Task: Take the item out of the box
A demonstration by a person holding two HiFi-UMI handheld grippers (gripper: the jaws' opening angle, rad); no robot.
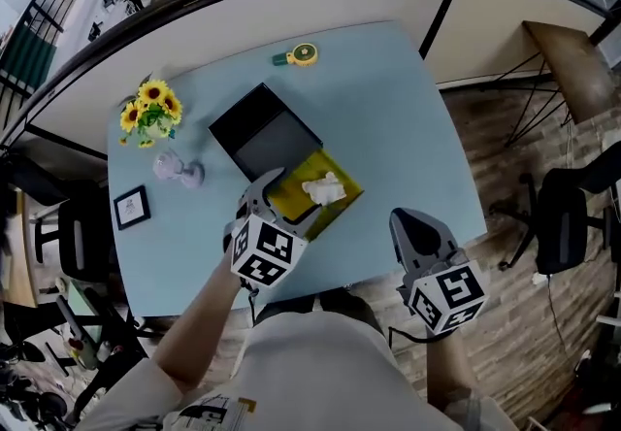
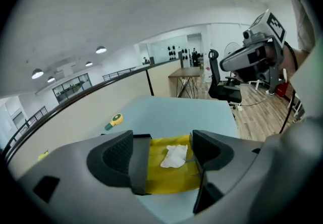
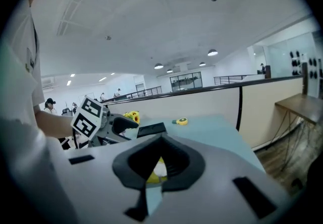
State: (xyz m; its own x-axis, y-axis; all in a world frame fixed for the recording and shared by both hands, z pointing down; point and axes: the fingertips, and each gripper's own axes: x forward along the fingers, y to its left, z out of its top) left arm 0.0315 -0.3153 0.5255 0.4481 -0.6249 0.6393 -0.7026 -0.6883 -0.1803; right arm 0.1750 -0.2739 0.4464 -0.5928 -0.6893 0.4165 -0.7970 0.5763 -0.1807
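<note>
An open box lies on the light blue table. Its black lid is folded back and its tray is lined in yellow. A crumpled white item rests in the yellow tray. My left gripper hovers at the tray's near left side, open. In the left gripper view the white item and the yellow lining show between the spread jaws. My right gripper hangs at the table's front edge, right of the box, shut with nothing in it; its jaws meet in front of the box.
A sunflower pot, a lilac ornament and a small picture frame stand at the table's left. A yellow-green tape measure lies at the far edge. A black office chair and a wooden side table stand to the right.
</note>
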